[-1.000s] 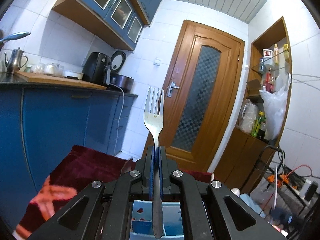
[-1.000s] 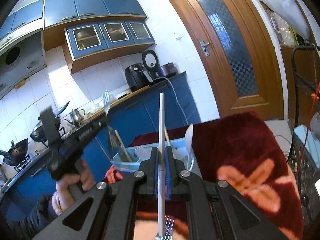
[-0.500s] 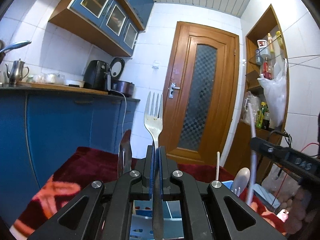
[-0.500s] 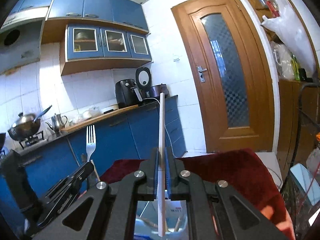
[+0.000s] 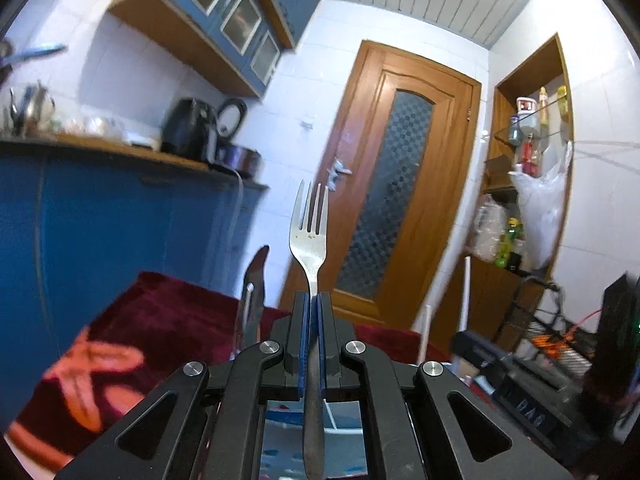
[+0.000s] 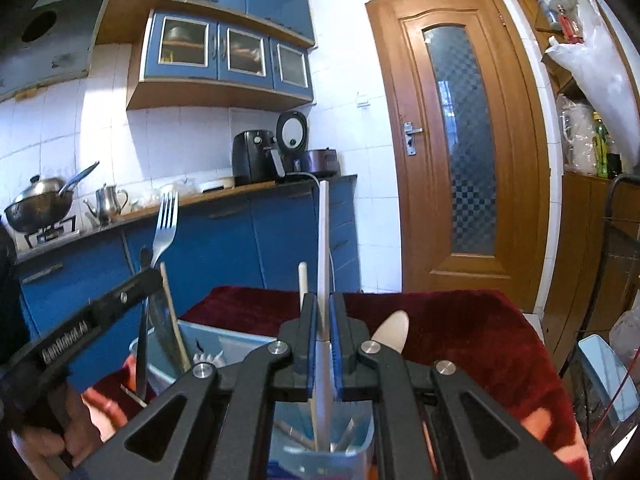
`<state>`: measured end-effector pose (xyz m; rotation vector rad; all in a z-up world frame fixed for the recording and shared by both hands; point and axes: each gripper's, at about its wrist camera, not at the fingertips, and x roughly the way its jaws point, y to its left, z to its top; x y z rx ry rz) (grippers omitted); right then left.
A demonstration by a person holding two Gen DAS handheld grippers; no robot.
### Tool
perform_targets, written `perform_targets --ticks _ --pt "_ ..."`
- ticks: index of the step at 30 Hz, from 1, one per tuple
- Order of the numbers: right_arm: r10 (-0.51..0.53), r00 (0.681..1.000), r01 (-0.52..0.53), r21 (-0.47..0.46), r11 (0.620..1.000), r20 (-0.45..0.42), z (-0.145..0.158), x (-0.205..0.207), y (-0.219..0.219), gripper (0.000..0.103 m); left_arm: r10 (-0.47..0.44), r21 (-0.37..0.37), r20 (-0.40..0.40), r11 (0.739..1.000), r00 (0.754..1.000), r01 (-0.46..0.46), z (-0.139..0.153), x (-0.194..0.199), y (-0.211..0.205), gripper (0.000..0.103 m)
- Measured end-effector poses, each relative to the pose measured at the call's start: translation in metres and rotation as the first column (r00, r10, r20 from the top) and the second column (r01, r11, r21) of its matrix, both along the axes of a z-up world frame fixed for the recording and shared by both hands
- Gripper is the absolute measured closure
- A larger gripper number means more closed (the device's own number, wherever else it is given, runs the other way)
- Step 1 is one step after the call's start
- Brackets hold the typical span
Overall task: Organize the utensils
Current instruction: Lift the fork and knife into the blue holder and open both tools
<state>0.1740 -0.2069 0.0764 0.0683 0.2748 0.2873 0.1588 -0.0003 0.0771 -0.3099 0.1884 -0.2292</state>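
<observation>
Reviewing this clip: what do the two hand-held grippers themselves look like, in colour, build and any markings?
Both are matte black. The left hand-held gripper and the right hand-held gripper each have two angular link arms with triangular cut-outs, round silver bolts at the joints, and narrow fingers faced with blue pads. In the right wrist view, the left one's long black body carries white lettering, too blurred to read.

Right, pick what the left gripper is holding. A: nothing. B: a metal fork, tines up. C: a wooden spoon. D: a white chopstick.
B: the left gripper is shut on the handle of a metal fork, whose tines point up in front of the wooden door.
</observation>
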Motion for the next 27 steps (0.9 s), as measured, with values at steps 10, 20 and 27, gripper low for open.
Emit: perform_targets --ticks 10,20,27 --pt "0.046 0.997 -0.047 -0.021 0.999 -0.064 -0.005 -0.016 0.001 0.095 -0.006 0.044 -0.035 0.999 0.999 0.008 0.0 -0.014 0.001 0.099" --pt "0.04 0.999 -0.037 0.089 0.995 -0.024 0.006 -0.033 -0.017 0.074 0.029 0.044 0.054 0.999 0.998 -0.032 0.023 -0.011 0.0 0.099" --pt "0.049 0.999 -0.046 0.14 0.989 -0.018 0.002 -0.033 -0.021 0.07 0.073 0.017 0.075 0.997 0.994 -0.075 0.027 -0.002 0.002 0.099"
